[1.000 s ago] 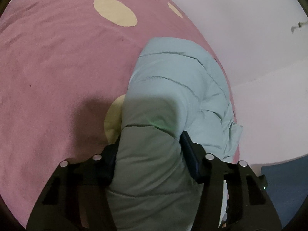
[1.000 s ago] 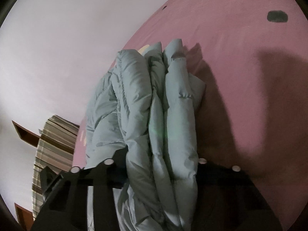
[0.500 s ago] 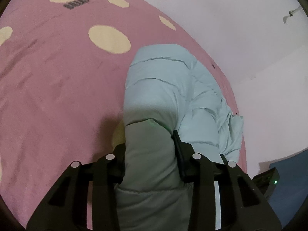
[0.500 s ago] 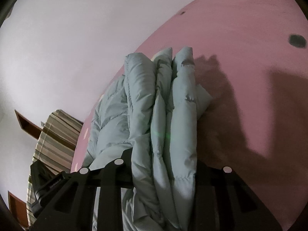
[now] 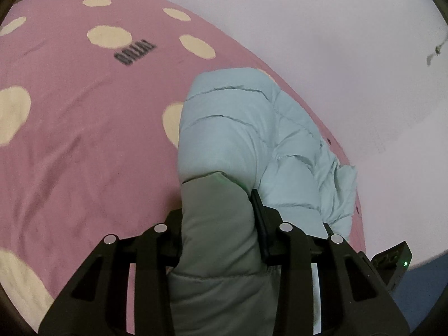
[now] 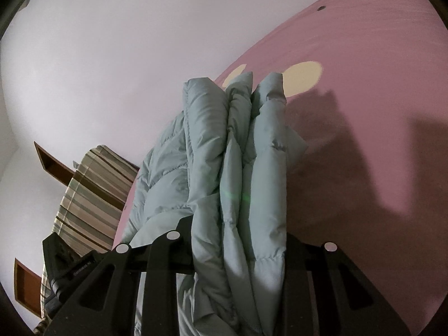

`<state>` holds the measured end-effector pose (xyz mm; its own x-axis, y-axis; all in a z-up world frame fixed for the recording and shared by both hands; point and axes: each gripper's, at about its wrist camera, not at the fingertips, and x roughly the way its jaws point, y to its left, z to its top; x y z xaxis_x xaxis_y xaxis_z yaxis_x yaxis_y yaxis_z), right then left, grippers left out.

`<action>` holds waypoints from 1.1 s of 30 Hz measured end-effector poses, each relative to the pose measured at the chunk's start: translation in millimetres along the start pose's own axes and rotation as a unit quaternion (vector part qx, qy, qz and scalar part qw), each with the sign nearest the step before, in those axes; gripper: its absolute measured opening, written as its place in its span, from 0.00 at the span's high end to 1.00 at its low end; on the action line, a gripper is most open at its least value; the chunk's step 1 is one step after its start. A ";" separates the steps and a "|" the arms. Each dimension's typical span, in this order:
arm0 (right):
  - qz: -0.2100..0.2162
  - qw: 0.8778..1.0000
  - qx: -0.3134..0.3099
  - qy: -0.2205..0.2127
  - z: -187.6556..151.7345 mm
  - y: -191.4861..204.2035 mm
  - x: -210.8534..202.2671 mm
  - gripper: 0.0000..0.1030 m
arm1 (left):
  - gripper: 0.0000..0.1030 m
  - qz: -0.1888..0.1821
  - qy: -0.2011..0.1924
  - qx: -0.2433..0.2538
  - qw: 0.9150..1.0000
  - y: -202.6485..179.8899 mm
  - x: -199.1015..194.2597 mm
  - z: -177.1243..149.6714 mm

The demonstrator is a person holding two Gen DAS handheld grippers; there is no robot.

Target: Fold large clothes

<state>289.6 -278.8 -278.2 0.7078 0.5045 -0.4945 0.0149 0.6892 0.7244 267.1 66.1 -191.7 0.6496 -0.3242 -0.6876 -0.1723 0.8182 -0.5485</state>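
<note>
- On the pink bedspread (image 5: pixel 84 145) with cream dots lies a pale blue-green puffer jacket (image 5: pixel 246 128), bunched into a thick folded bundle near the edge of the bed that runs along the white wall (image 5: pixel 322 42).
- Left gripper (image 5: pixel 218 221): its two black fingers are closed on a fat quilted fold of the jacket, padding bulging up between them; the rest of the garment trails ahead of it toward the bed's edge.
- Right gripper (image 6: pixel 238 240): its jaws are narrowed on several stacked layers of the same jacket (image 6: pixel 240 151), which stand up as three or four upright ridges between the fingers.
- From the right wrist view the gathered layers cast a dark shadow on the bedspread (image 6: pixel 378 84) just beside them.
- Dark printed lettering (image 5: pixel 134 53) sits on the spread among the dots, well apart from the jacket.
- A striped cushion or pillow (image 6: pixel 89 196) rests against brown wooden furniture (image 6: pixel 56 162) past the bed's edge, left in the right wrist view.
- No box, basket or other container shows in either view; the jacket sits in nothing, only on the bed and in the grippers.
</note>
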 end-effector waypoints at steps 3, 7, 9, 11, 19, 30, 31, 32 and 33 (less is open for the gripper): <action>0.005 1.000 -0.004 0.005 9.8 0.5 18.5 0.73 | 0.65 0.006 -0.007 -0.004 1.000 4.4 12.4 23.2; 0.007 1.000 -0.017 0.006 21.7 3.2 38.7 0.73 | 0.65 0.014 -0.012 -0.005 1.000 10.0 31.3 46.8; 0.006 1.000 -0.021 0.008 26.6 2.1 50.4 0.73 | 0.65 0.018 -0.014 -0.004 1.000 13.4 41.4 56.6; 0.005 1.000 -0.023 0.010 28.1 -1.5 59.7 0.73 | 0.65 0.020 -0.014 -0.004 1.000 16.7 49.5 62.5; -0.009 0.999 -0.021 0.023 20.2 -1.4 84.6 0.73 | 0.65 0.030 -0.006 -0.005 1.000 31.3 64.9 59.7; -0.014 0.999 0.003 0.036 12.1 -16.9 98.4 0.71 | 0.63 0.041 -0.012 0.023 0.999 36.1 72.2 54.3; -0.015 0.999 0.005 0.036 13.1 -15.9 100.2 0.70 | 0.62 0.041 -0.012 0.025 0.999 36.8 73.1 55.2; -0.015 0.999 0.006 0.036 13.6 -17.3 98.6 0.70 | 0.61 0.043 -0.012 0.028 0.999 36.3 72.0 55.6; -0.015 0.999 0.009 0.037 14.1 -17.8 97.8 0.68 | 0.58 0.044 -0.012 0.031 0.998 35.4 70.9 55.4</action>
<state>368.6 -249.1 -332.7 0.6528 0.5218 -0.5491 0.0477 0.6952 0.7173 348.0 98.4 -233.5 0.6514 -0.2383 -0.7204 -0.1839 0.8715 -0.4546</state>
